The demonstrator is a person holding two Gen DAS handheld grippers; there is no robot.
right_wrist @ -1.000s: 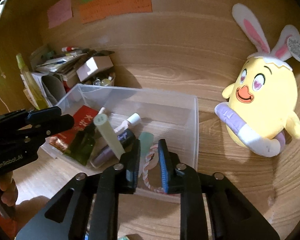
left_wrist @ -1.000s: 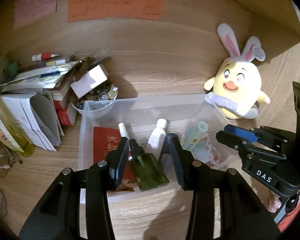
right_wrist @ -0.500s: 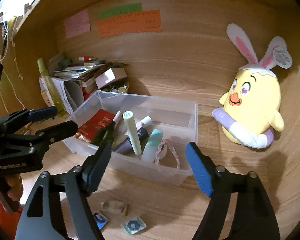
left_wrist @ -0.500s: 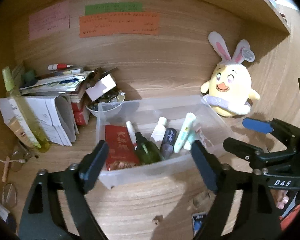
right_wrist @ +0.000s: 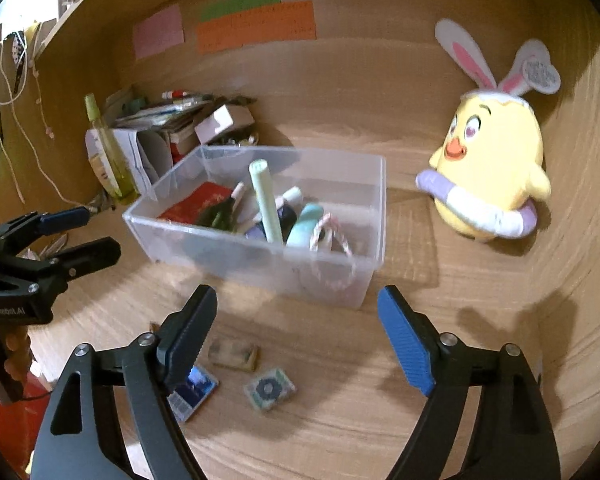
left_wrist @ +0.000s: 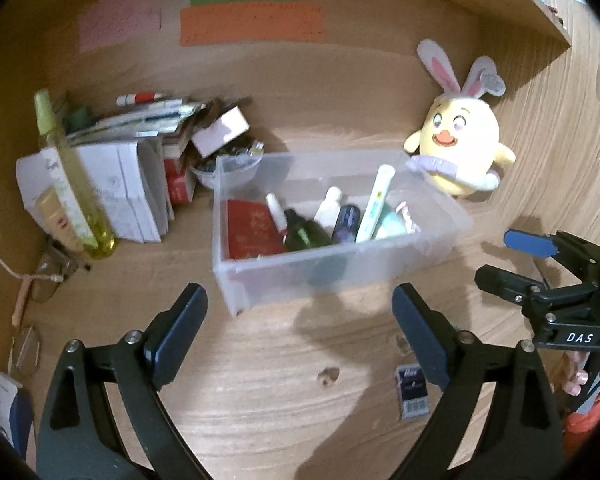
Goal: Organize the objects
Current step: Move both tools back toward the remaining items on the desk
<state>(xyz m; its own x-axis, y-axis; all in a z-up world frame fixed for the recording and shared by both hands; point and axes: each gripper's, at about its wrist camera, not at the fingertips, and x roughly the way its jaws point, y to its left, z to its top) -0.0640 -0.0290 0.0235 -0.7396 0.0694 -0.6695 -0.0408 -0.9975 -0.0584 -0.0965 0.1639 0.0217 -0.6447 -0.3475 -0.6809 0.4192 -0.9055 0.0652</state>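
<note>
Both the right gripper (right_wrist: 296,336) and left gripper (left_wrist: 300,320) gape empty; the small packets (right_wrist: 270,389) lie at the right's six o'clock, nearer it.

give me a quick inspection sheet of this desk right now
surface: wooden desk, small packets loose in front: blue packet, green packet, tan packet
job's things: clear bin holding red booklet, dark green bottle, pale tube leaning upright, braided cord
clutter: paper stack, yellow spray bottle, glasses
grippers: left hand-held gripper and right hand-held gripper both open, empty
cables: beige cord at left edge
surroundings: plush chick, sticky notes on back panel
</note>
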